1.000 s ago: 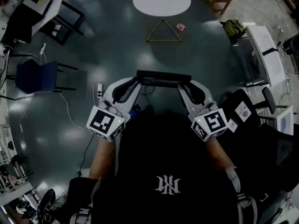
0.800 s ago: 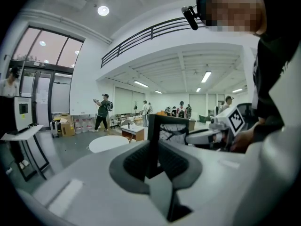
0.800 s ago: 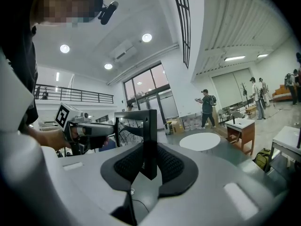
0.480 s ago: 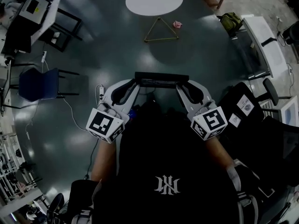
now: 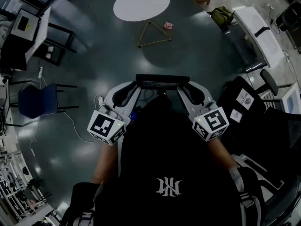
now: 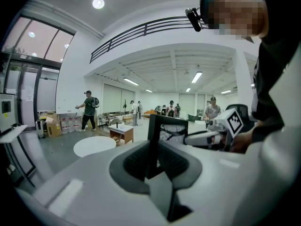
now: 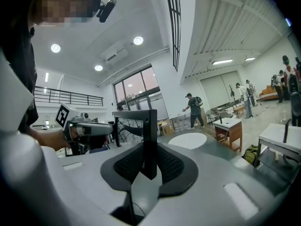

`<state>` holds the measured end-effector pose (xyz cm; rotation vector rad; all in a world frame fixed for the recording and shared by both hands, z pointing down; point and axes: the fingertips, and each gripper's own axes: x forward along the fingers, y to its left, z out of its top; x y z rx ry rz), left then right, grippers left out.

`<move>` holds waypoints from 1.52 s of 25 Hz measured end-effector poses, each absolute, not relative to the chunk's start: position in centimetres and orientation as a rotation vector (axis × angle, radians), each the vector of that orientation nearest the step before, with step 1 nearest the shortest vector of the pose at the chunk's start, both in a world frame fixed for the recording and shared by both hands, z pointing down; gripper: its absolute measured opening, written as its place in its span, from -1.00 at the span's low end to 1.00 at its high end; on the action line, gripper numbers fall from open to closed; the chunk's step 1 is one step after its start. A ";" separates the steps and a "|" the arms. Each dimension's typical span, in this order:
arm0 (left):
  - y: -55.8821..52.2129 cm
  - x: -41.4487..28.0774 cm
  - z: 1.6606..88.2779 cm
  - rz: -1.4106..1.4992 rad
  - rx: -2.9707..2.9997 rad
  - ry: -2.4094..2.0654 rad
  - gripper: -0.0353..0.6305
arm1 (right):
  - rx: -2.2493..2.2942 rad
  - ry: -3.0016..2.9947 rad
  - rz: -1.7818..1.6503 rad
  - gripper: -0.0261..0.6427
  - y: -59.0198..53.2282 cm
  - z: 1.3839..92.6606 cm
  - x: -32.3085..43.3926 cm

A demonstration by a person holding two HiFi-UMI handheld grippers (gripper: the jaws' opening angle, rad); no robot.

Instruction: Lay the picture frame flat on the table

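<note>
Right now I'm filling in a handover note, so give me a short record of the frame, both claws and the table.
item: picture frame, upright on edge, held in the air
left claw: shut on the frame's left end
right claw: shut on the frame's right end
table: round white table, ahead of the person, apart from the frame
task state: frame not yet laid flat

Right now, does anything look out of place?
Only a small pink object on the floor beside the round white table. The picture frame is upright in mid-air, clamped between left claw and right claw, short of that table.
</note>
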<state>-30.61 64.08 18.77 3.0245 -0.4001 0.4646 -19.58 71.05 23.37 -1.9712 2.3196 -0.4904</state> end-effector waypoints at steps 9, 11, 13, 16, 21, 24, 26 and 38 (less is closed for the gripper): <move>62.1 -26.8 19.0 0.431 3.035 -0.306 -0.75 | -2.043 2.261 -0.488 -0.67 69.8 23.4 -16.1; 61.2 -26.2 19.2 0.426 3.031 -0.295 -0.75 | -2.050 2.259 -0.493 -0.67 69.0 23.7 -15.5; 60.1 -25.4 19.5 0.424 3.029 -0.293 -0.75 | -2.049 2.259 -0.504 -0.67 67.9 23.9 -14.9; 58.1 -24.4 19.9 0.413 3.019 -0.304 -0.75 | -2.039 2.270 -0.522 -0.67 65.9 24.4 -13.9; 53.8 -22.8 20.5 0.390 2.989 -0.332 -0.75 | -2.040 2.304 -0.526 -0.67 61.5 24.5 -11.9; 50.4 -21.4 20.8 0.378 2.971 -0.316 -0.75 | -2.060 2.300 -0.541 -0.67 58.1 24.6 -10.4; 48.2 -20.1 21.0 0.371 2.959 -0.298 -0.75 | -2.064 2.283 -0.565 -0.67 56.1 24.7 -9.2; 35.3 -9.3 20.2 0.336 2.949 -0.205 -0.75 | -2.162 2.208 -0.580 -0.67 44.0 23.7 1.1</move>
